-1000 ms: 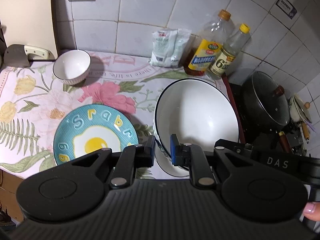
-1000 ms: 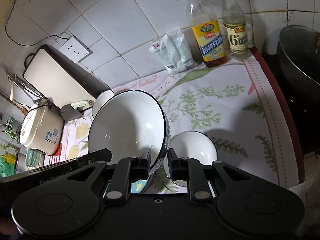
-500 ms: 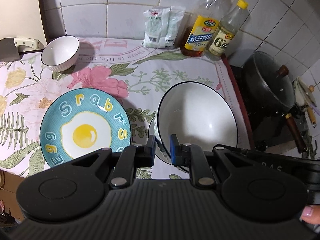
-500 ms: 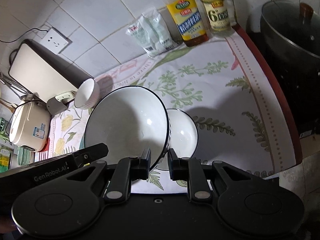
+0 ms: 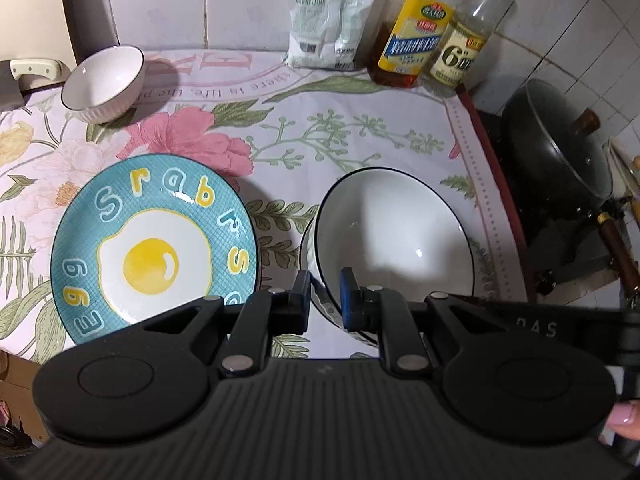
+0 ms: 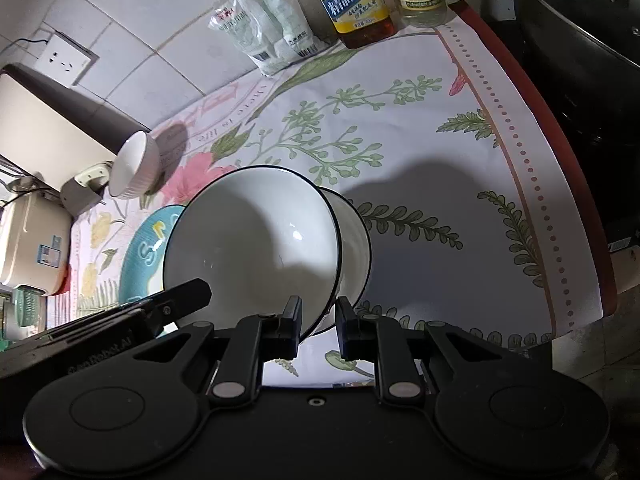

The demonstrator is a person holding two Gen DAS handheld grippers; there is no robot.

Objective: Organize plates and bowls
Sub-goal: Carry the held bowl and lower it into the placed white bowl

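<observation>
Both grippers have come down toward the counter since the earlier frames, and the large white bowl they carry between them now sits much lower over the floral cloth. I see my left gripper with its blue-faced jaws narrow, pinching the bowl's black-edged rim on the near side. My right gripper is likewise narrow, clamped on the rim of the same large bowl from the opposite side.

From the right wrist view the bowl is tilted, its open side turned toward the camera. A smaller white bowl sits right behind and under it on the cloth, partly covered; I cannot tell whether the two touch. In the left wrist view only a sliver of that smaller bowl shows at the large bowl's left edge.

To the left lies the blue egg plate, flat on the cloth, just beside the bowls. A small ribbed bowl stands well apart at the far left corner near the wall. Against the tiles stand a white packet, an oil bottle and a vinegar bottle. A dark lidded pot sits on the stove to the right. A fingertip shows at the lower right edge.
</observation>
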